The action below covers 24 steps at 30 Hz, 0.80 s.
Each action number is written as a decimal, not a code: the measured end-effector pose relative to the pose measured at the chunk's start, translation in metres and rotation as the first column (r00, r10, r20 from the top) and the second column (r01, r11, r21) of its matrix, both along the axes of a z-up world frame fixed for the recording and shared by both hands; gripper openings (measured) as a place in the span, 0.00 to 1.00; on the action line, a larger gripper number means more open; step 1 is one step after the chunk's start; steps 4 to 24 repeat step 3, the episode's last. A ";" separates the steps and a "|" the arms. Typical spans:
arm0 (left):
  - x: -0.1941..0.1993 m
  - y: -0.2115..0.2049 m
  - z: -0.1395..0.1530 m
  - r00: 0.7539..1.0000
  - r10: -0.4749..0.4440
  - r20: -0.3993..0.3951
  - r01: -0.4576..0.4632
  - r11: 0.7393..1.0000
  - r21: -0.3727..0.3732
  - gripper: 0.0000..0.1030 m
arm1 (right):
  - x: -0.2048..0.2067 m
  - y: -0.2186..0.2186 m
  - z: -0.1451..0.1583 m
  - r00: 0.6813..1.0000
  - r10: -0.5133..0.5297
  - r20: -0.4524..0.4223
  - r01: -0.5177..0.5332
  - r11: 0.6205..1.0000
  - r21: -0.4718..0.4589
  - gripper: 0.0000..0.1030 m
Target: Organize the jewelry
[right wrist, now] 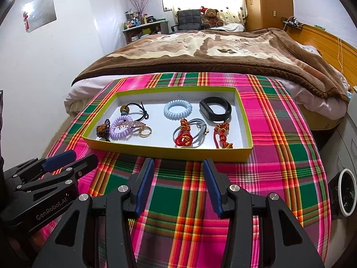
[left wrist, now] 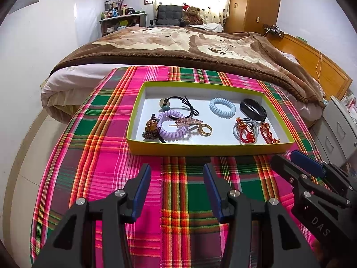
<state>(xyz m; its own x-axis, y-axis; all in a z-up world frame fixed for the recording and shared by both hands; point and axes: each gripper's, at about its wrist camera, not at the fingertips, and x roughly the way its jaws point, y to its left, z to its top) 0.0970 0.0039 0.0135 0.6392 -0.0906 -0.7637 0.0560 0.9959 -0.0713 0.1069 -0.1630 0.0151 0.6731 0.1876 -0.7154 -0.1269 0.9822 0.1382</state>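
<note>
Both grippers hung over the plaid cloth (left wrist: 107, 156), fingers apart and empty: the left gripper (left wrist: 177, 174) near the tray's left half, the right gripper (right wrist: 178, 169) beside it. The yellow-rimmed tray (right wrist: 169, 150) lay just beyond. It held a purple coil tie (right wrist: 121, 131), blue coil tie (right wrist: 177, 109), black band (right wrist: 215, 109) and red knotted charms (right wrist: 184, 139).

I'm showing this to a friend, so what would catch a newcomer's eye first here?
The bright pink and green plaid cloth covering the bed's near end, then the yellow-green tray on it, scattered with hair ties, a black wristband and red knotted charms. Behind lies a brown blanket.
</note>
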 end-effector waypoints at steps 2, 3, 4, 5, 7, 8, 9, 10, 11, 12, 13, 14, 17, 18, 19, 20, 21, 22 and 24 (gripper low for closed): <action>0.000 0.000 0.000 1.000 -0.004 0.000 0.004 1.000 0.001 0.49 | 0.000 -0.001 0.000 1.000 -0.002 -0.002 0.002 1.000 0.001 0.45; 0.000 0.000 0.000 1.000 -0.004 -0.001 0.004 1.000 0.002 0.49 | 0.000 -0.001 0.000 1.000 -0.003 -0.002 0.003 1.000 0.002 0.45; 0.000 0.000 0.000 1.000 -0.004 -0.001 0.004 1.000 0.002 0.49 | 0.000 -0.001 0.000 1.000 -0.003 -0.002 0.003 1.000 0.002 0.45; 0.000 0.000 0.000 1.000 -0.004 -0.001 0.004 1.000 0.002 0.49 | 0.000 -0.001 0.000 1.000 -0.003 -0.002 0.003 1.000 0.002 0.45; 0.000 0.000 0.000 1.000 -0.004 -0.001 0.004 1.000 0.002 0.49 | 0.000 -0.001 0.000 1.000 -0.003 -0.002 0.003 1.000 0.002 0.45; 0.000 0.000 0.000 1.000 -0.004 -0.001 0.004 1.000 0.002 0.49 | 0.000 -0.001 0.000 1.000 -0.003 -0.002 0.003 1.000 0.002 0.45; 0.000 0.000 0.000 1.000 -0.004 -0.001 0.004 1.000 0.002 0.49 | 0.000 -0.001 0.000 1.000 -0.003 -0.002 0.003 1.000 0.002 0.45; 0.000 0.000 0.000 1.000 -0.004 -0.001 0.004 1.000 0.002 0.49 | 0.000 -0.001 0.000 1.000 -0.003 -0.002 0.003 1.000 0.002 0.45; 0.000 0.000 0.000 1.000 -0.004 -0.001 0.004 1.000 0.002 0.49 | 0.000 -0.001 0.000 1.000 -0.003 -0.002 0.003 1.000 0.002 0.45; 0.000 0.000 0.000 1.000 -0.004 -0.001 0.004 1.000 0.002 0.49 | 0.000 -0.001 0.000 1.000 -0.003 -0.002 0.003 1.000 0.002 0.45; 0.000 0.000 0.000 1.000 -0.004 -0.001 0.004 1.000 0.002 0.49 | 0.000 -0.001 0.000 1.000 -0.003 -0.002 0.003 1.000 0.002 0.45; 0.000 0.000 0.000 1.000 -0.004 -0.001 0.004 1.000 0.002 0.49 | 0.000 -0.001 0.000 1.000 -0.003 -0.002 0.003 1.000 0.002 0.45; 0.000 0.000 0.000 1.000 -0.004 -0.001 0.004 1.000 0.002 0.49 | 0.000 -0.001 0.000 1.000 -0.003 -0.002 0.003 1.000 0.002 0.45; 0.000 0.000 0.000 1.000 -0.004 -0.001 0.004 1.000 0.002 0.49 | 0.000 -0.001 0.000 1.000 -0.003 -0.002 0.003 1.000 0.002 0.45; 0.000 0.000 0.000 1.000 -0.004 -0.001 0.004 1.000 0.002 0.49 | 0.000 -0.001 0.000 1.000 -0.003 -0.002 0.003 1.000 0.002 0.45; 0.000 0.000 0.000 1.000 -0.004 -0.001 0.004 1.000 0.002 0.49 | 0.000 -0.001 0.000 1.000 -0.003 -0.002 0.003 1.000 0.002 0.45; 0.000 0.000 0.000 1.000 -0.004 -0.001 0.004 1.000 0.002 0.49 | 0.000 -0.001 0.000 1.000 -0.003 -0.002 0.003 1.000 0.002 0.45; 0.000 0.000 0.000 1.000 -0.004 -0.001 0.004 1.000 0.002 0.49 | 0.000 -0.001 0.000 1.000 -0.003 -0.002 0.003 1.000 0.002 0.45; 0.000 0.000 0.000 1.000 -0.004 -0.001 0.004 1.000 0.002 0.49 | 0.000 -0.001 0.000 1.000 -0.003 -0.002 0.003 1.000 0.002 0.45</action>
